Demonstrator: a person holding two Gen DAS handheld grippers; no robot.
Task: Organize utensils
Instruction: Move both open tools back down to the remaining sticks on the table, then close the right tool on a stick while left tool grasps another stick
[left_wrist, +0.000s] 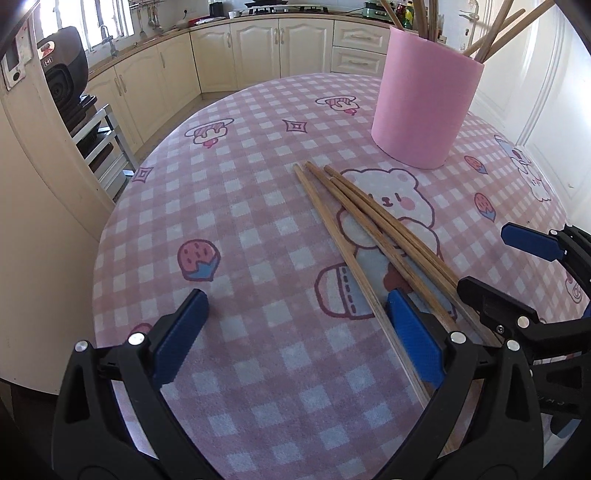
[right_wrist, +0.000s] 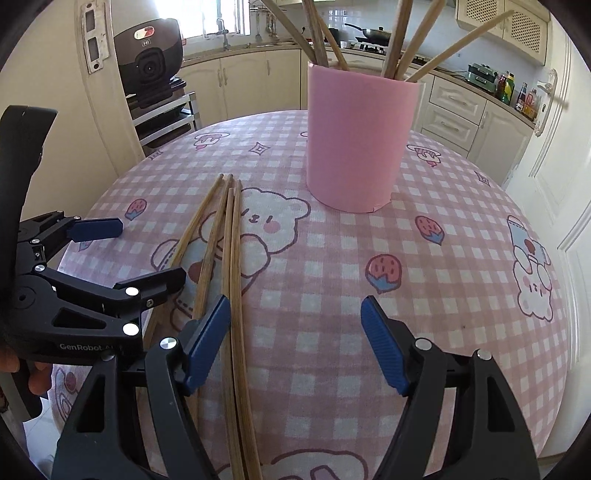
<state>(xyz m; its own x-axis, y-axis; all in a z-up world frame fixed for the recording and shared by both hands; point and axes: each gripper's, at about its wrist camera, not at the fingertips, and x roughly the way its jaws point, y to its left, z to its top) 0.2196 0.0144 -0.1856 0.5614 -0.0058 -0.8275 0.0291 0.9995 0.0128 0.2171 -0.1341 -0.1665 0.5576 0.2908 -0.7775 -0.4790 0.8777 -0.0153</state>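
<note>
Both sets of jaws stand wide and grip nothing: the left gripper (left_wrist: 295, 332) and the right gripper (right_wrist: 295, 332) hover low over a round table (right_wrist: 461, 369) in a pink checked cloth; four loose wooden chopsticks (right_wrist: 231, 240) lie in a fan on the cloth, tips at about 12 o'clock toward the pink holder (right_wrist: 356, 140), which stands upright beyond them with more chopsticks (right_wrist: 399, 40) already leaning inside.

By the look of it the job is partway done, and the step in hand is the pick-up of the next stick; neither tool has closed on one yet.

In the right wrist view the bundle runs under the blue pad at 9 o'clock, so most sticks lie at the edge of the open gap or outside it; in the left wrist view the same sticks (left_wrist: 369, 229) cross the pad at 3 o'clock, again beside the gap.

The next move probably calls for sliding one gripper sideways until a single stick sits between its pads, closing, lifting, and tilting it upright into the holder at roughly 1 o'clock.
</note>
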